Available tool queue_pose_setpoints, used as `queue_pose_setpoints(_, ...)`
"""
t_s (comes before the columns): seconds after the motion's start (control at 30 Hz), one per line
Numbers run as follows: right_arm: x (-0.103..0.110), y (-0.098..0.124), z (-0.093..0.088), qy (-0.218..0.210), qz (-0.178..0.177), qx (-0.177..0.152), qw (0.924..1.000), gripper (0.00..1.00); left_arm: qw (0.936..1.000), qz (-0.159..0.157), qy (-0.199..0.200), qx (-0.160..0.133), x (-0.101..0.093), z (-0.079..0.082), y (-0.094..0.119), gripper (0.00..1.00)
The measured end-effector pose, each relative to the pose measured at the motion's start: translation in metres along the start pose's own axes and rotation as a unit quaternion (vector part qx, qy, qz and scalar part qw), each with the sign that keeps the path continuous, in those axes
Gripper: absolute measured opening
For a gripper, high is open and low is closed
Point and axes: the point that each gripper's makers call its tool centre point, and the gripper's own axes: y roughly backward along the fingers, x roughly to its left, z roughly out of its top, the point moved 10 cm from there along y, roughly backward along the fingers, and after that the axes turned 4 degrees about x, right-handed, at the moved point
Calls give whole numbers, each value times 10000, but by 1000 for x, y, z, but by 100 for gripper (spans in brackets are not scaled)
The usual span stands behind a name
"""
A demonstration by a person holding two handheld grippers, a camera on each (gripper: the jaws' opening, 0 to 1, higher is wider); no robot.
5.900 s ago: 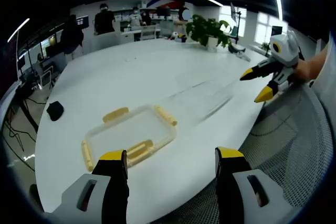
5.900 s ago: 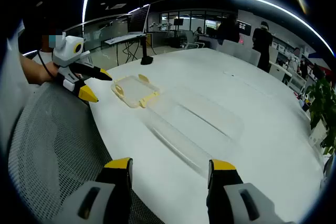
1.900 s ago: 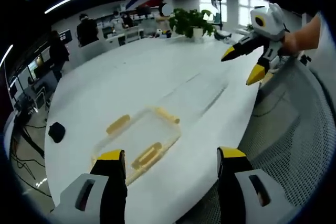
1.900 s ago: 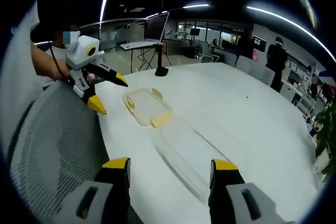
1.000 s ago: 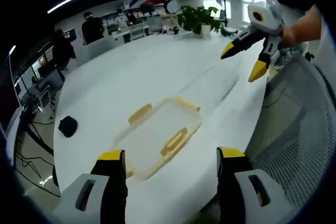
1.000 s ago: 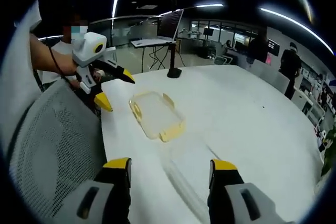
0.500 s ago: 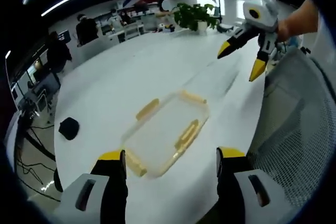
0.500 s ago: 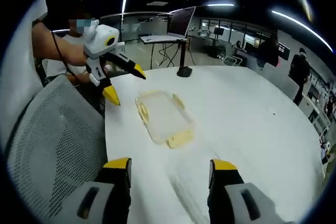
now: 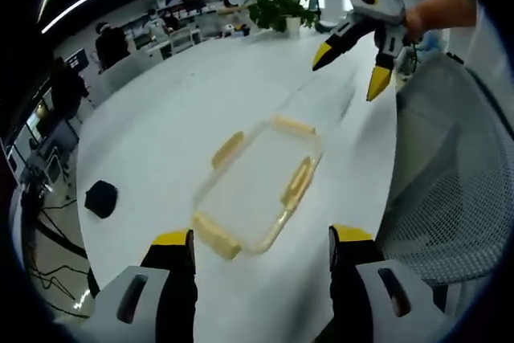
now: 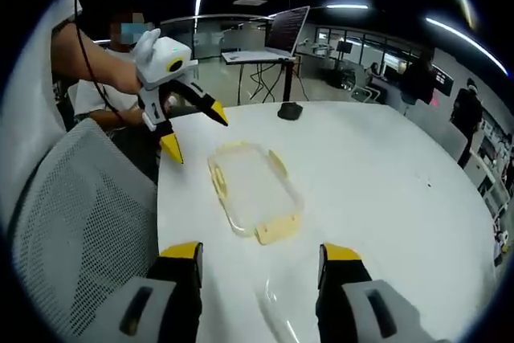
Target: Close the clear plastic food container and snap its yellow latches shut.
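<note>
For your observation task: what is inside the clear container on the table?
The container looks empty; the white table shows through its clear plastic. Four yellow latches sit around its rim. The blur could hide something small or clear.

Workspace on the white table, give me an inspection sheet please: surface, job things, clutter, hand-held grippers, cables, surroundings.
Surface: white table, round-edged.
Job's things: clear container with yellow latches flat on the table; whether it is closed, cannot tell.
Clutter: small black object near the table edge.
Grippers: left hand-held gripper open, empty; right hand-held gripper open, empty.
Cables: black cable along the person's arm.
Surroundings: mesh chair, potted plant, people standing far off.
</note>
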Motion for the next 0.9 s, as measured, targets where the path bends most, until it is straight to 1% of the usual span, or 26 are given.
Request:
queue_pose_setpoints(0.07, -1, -3, 3, 80, 29, 40, 10000, 54, 10000, -37, -51, 29, 4, -1, 0, 65)
queue_pose_setpoints(0.27, -3, -10, 10, 112, 80, 54, 9999, 56, 9996, -145, -196, 128, 15, -5, -1, 65)
queue_pose_setpoints(0.5, -6, -18, 15, 331, 135, 228, 9991, 55, 9981, -322, -448, 262, 25, -9, -3, 65)
queue_pose_setpoints(0.67, -10, -24, 19, 450, 190, 321, 9983, 54, 9965, -396, -644, 348, 32, -11, -5, 64)
queue_pose_setpoints(0.8, -16, -27, 22, 580, 212, 411, 9972, 54, 9938, -504, -884, 456, 37, -11, -8, 64)
queue_pose_setpoints(0.9, -19, -29, 24, 578, 234, 422, 9972, 54, 9924, -563, -972, 498, 39, -11, -10, 63)
